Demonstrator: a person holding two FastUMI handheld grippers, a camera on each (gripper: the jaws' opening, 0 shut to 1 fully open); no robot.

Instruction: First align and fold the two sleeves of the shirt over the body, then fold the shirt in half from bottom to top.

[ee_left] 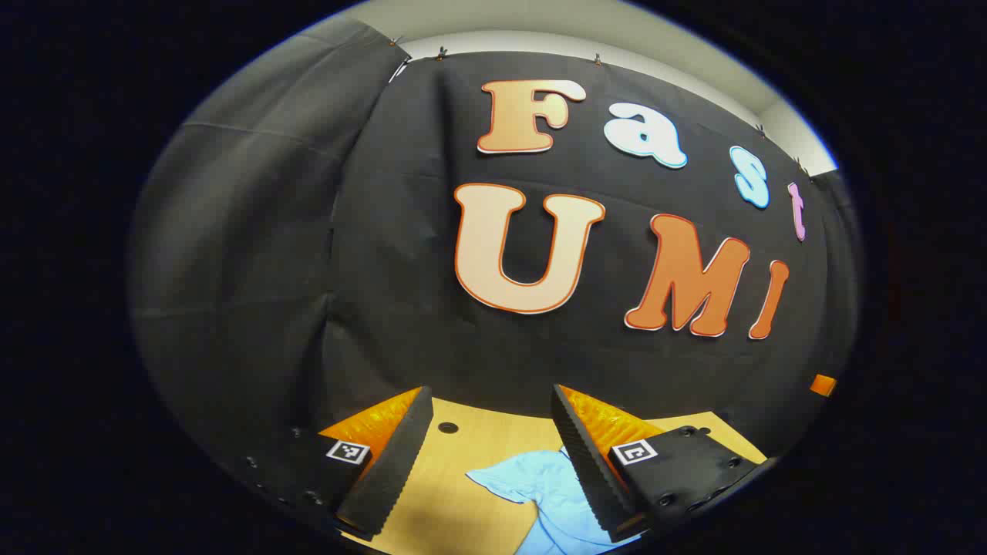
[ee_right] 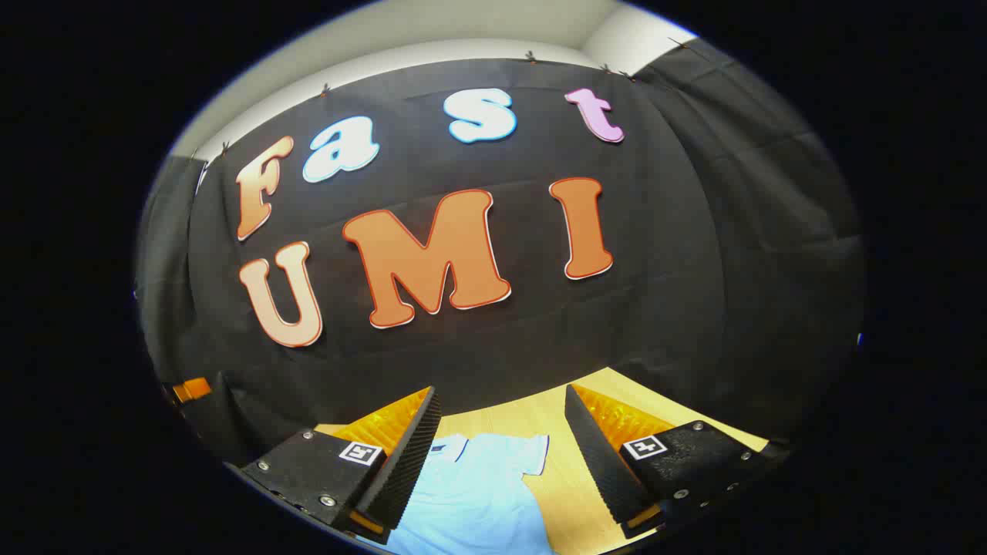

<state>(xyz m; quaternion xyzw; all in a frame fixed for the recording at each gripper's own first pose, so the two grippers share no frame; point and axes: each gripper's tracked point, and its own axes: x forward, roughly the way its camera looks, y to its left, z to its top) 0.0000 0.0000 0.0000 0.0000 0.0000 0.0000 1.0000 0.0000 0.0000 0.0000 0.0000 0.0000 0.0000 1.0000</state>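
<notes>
a: where's the shirt sitting?

b: flat on the wooden table, below the black cloth wall. in the right gripper view it's light blue, collar end toward the wall, one short sleeve spread out sideways on the wood.

a: and the right gripper?

b: held up off the table, tilted toward the wall. its fingers stand wide apart with nothing between them; the shirt lies beneath the gap, and i can't see any contact with it.

a: the left gripper?

b: same posture, jaws spread, nothing held. in the left gripper view the shirt lies on the table under the gap and runs behind one finger, with a rumpled sleeve pointing away from the body of the shirt.

a: anything else near the shirt?

b: a small round hole in the tabletop, between the shirt and the wall. farther off from the shirt, at the wall's edge, a small orange object; i can't tell what it is.
</notes>
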